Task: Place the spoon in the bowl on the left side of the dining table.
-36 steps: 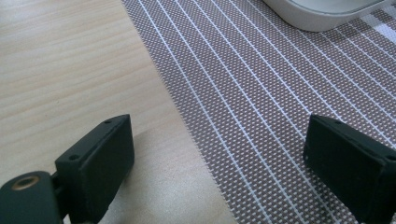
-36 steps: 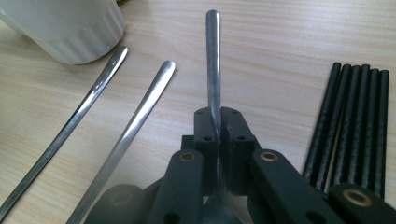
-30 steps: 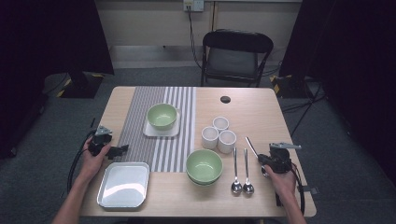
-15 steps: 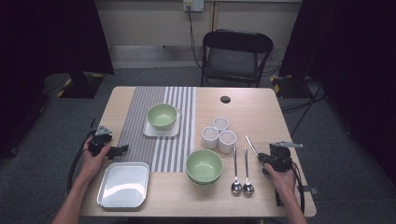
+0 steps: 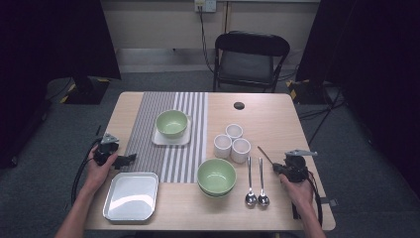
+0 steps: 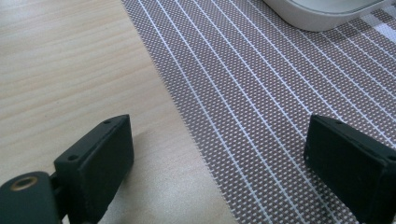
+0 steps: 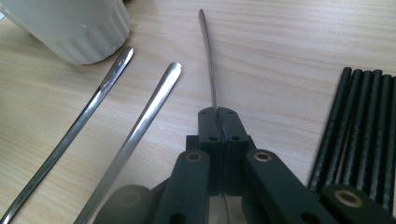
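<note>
The right gripper (image 7: 218,112) is clenched on a thin metal utensil handle (image 7: 208,60); its jaws have just been closing on it. The handle slants up off the table (image 5: 277,111), right of the 2 spoons (image 5: 256,186) and near the table's right edge. Black sticks (image 7: 359,126) lie just right of it, a white cup (image 7: 70,25) ahead left. The left gripper (image 6: 219,154) hangs released over the striped mat's (image 6: 280,93) left edge, bare wood beside it.

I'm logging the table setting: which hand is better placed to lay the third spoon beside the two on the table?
Right. The right gripper is shut on the third spoon, near the two spoons; the left gripper hangs open over the striped mat.
</note>
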A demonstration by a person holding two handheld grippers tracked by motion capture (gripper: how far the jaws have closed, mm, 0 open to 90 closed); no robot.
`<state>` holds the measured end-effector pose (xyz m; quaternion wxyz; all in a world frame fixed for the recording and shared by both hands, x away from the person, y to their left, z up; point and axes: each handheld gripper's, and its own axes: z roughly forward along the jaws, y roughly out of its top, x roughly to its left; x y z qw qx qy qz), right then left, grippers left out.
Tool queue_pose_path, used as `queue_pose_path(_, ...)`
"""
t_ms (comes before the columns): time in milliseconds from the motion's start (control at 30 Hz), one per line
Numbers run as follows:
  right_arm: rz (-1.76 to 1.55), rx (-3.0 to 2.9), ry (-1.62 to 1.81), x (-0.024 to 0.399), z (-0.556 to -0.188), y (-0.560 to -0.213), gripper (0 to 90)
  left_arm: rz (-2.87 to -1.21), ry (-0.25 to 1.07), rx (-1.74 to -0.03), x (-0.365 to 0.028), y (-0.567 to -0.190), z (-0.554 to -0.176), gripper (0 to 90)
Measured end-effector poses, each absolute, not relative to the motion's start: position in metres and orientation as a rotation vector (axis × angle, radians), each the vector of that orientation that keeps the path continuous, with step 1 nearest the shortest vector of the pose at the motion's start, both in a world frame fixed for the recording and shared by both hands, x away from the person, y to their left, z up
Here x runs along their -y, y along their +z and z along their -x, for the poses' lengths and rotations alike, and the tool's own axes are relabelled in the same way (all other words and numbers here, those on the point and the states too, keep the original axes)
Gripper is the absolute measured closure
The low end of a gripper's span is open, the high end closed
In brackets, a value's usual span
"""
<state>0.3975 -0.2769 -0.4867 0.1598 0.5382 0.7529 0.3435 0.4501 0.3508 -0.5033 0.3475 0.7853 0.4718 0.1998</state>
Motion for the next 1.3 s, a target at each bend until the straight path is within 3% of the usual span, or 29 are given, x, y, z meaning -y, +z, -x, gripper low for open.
queue_pose_path(633, -1.562, -2.12, 1.001, 0.277, -0.397, -0.485, 90.0, -2.056, 0.506, -1.251, -0.349, -0.5, -0.451, 9.4)
queue_pose_path(800, -1.553, -2.106, 1.027, 0.278, -0.394, -0.481, 90.0, -2.061, 0.513, -1.257, -0.349, -0.496, -0.45, 18.6)
queue_pose_path(1300, -1.477, -2.086, 1.122, 0.273, -0.385, -0.467, 90.0, -1.948, 0.479, -1.152, -0.334, -0.47, -0.439, 16.2)
